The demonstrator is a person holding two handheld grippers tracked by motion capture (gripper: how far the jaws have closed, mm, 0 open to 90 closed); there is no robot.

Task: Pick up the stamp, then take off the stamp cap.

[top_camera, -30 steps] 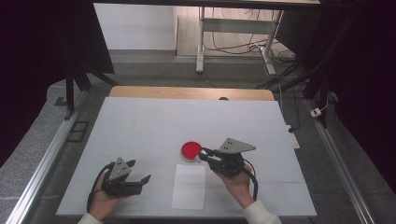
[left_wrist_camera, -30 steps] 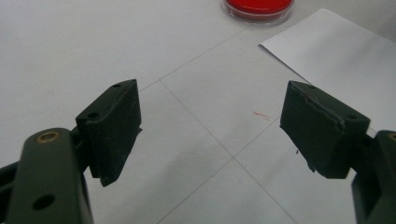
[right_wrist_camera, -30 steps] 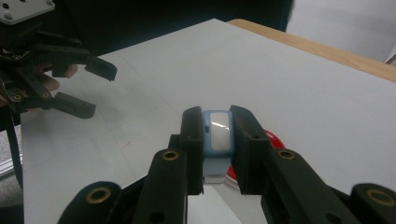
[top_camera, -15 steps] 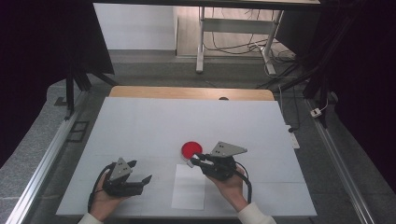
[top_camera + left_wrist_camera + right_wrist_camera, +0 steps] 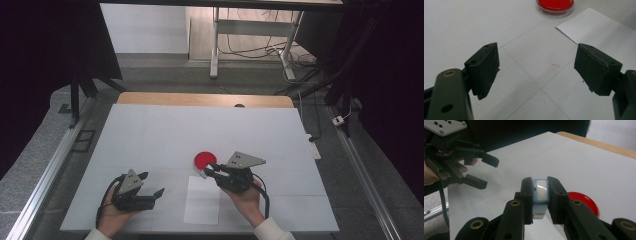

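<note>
Jaws first, from the high view: on my right gripper they are clenched on a small pale block, holding it just at the near edge of the red dish and over the far end of the white sheet. On my left gripper they stand released with nothing between them, well apart from the block, resting low on the white surface with the hand behind. I can read no writing from up here.

Left gripper view: both black pads are spread wide over bare surface, crossed by thin pencil lines and a faint red mark. The red dish lies ahead at the top edge, and a corner of the white sheet reaches in from the right. No label shows on the dish.

Right gripper view: the pale block, light blue with a glossy white face, sits squeezed between the two pads, touching both. I cannot make out any brand or lettering on it. The red dish lies just beyond on the right, and the left gripper hangs farther off, spread wide.
</note>
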